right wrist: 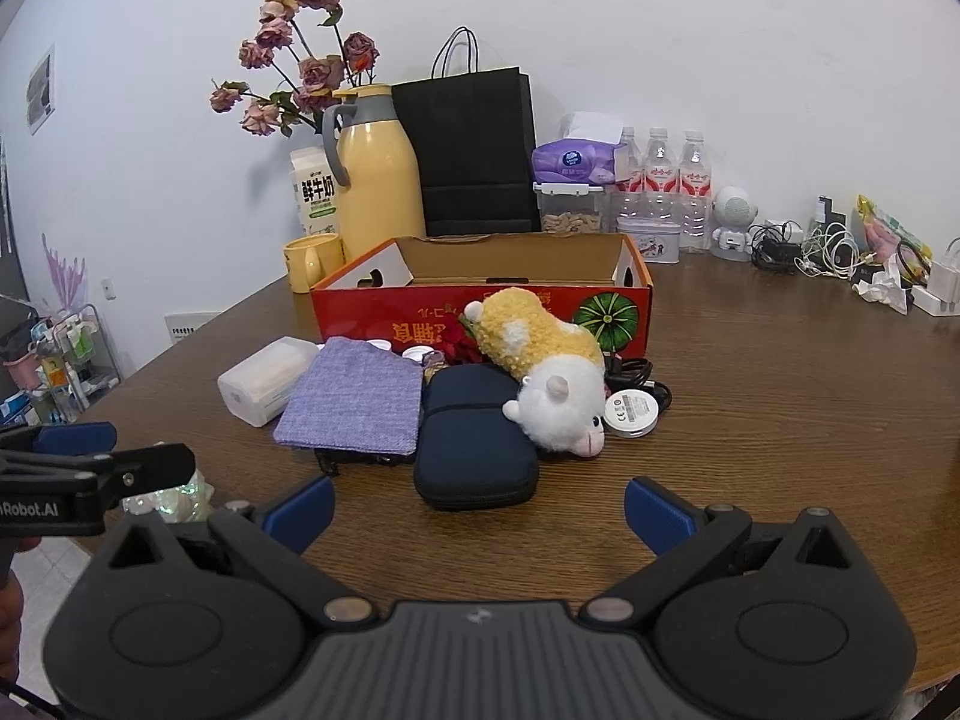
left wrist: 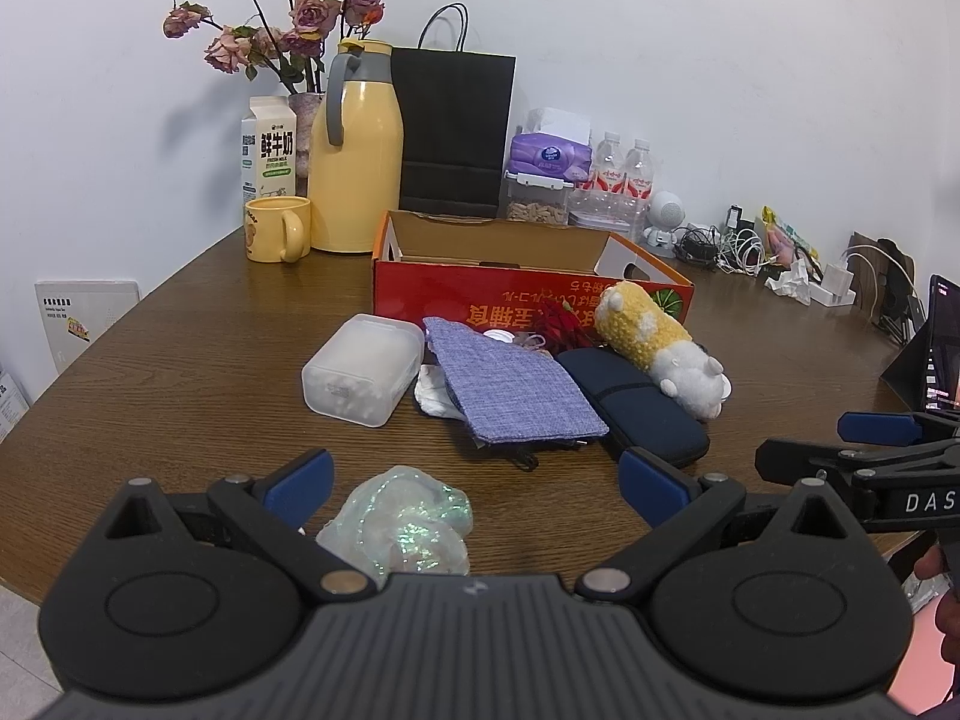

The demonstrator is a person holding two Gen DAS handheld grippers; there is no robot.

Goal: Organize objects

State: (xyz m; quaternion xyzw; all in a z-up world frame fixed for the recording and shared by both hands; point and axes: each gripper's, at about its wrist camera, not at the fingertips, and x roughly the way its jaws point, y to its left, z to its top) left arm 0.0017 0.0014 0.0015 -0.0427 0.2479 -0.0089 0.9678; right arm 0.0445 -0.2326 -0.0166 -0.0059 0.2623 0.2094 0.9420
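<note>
An open red cardboard box (left wrist: 528, 291) (right wrist: 480, 312) stands mid-table. In front of it lie a frosted plastic case (left wrist: 360, 369) (right wrist: 264, 384), a lilac cloth pouch (left wrist: 516, 387) (right wrist: 354, 405), a navy zip case (left wrist: 642, 408) (right wrist: 474, 450), a yellow-and-white plush toy (left wrist: 660, 348) (right wrist: 546, 372) and a white round puck (right wrist: 630, 413). A crumpled iridescent wrapper (left wrist: 402, 525) (right wrist: 180, 495) lies between my left gripper's fingers. My left gripper (left wrist: 474, 489) is open, not touching it. My right gripper (right wrist: 480, 510) is open and empty, just short of the navy case.
At the back stand a yellow thermos (left wrist: 354, 150), a yellow mug (left wrist: 279, 228), a milk carton (left wrist: 270, 147), a vase of dried roses (left wrist: 288, 36), a black paper bag (left wrist: 453, 132), tissues, water bottles (right wrist: 660, 180), and cables and chargers (right wrist: 828, 246) at right. A tablet (left wrist: 942, 354) stands at the right edge.
</note>
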